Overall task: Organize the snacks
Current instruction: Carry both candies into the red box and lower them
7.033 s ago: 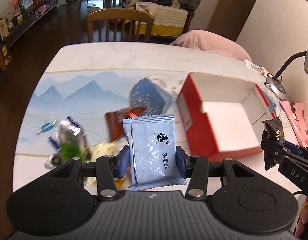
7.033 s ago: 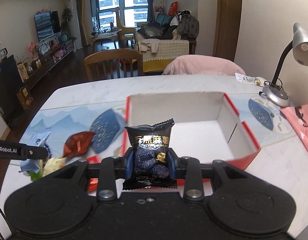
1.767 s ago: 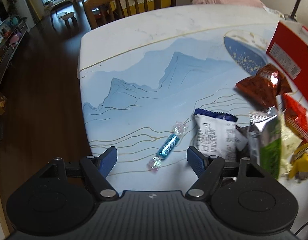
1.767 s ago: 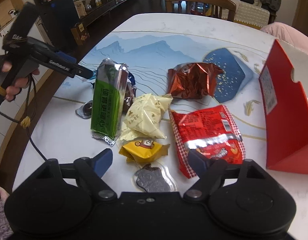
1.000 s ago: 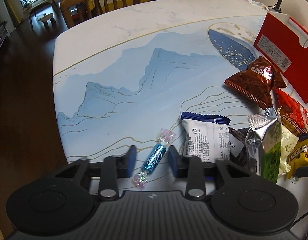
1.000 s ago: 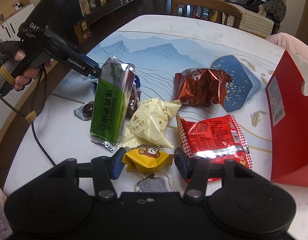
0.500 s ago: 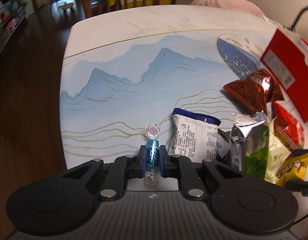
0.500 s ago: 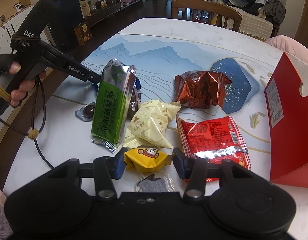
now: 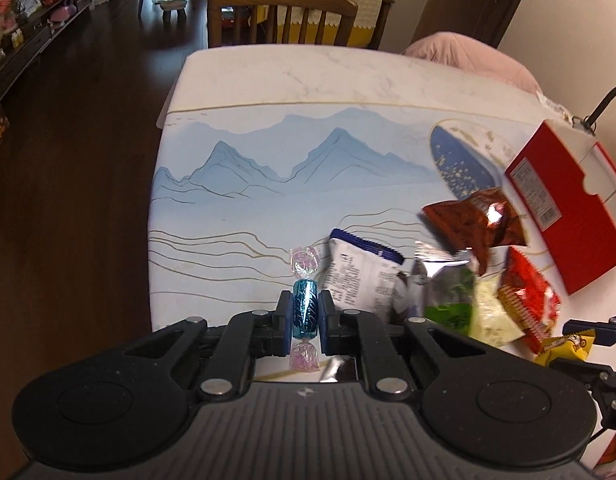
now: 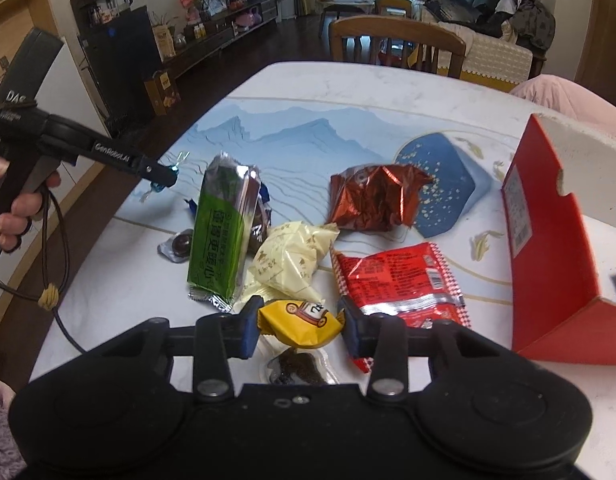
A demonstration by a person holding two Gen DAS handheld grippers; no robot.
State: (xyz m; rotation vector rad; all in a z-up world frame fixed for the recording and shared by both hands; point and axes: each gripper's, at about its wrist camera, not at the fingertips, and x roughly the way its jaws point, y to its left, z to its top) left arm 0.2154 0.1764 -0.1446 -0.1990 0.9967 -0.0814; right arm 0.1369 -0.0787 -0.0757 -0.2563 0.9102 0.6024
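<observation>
My left gripper (image 9: 305, 322) is shut on a small blue twist-wrapped candy (image 9: 304, 304), held upright above the table's left part. It also shows in the right wrist view, where the left gripper (image 10: 164, 178) hangs left of the snack pile. The jaws of my right gripper (image 10: 298, 330) are closing, and the pads touch both ends of a yellow snack packet (image 10: 298, 320) lifted a little off the table. The open red box (image 10: 548, 248) stands at the right.
On the table lie a green bar (image 10: 224, 236), a cream packet (image 10: 292, 256), a red packet (image 10: 396, 280), a brown foil packet (image 10: 372, 196), a white-and-blue packet (image 9: 360, 276), a foil chocolate (image 10: 180, 244) and a clear dark-snack packet (image 10: 296, 364). A wooden chair (image 9: 282, 16) stands behind the table.
The left jaws shut on the blue candy and lifted it off the mat. The right jaws narrowed onto the yellow packet and raised it slightly.
</observation>
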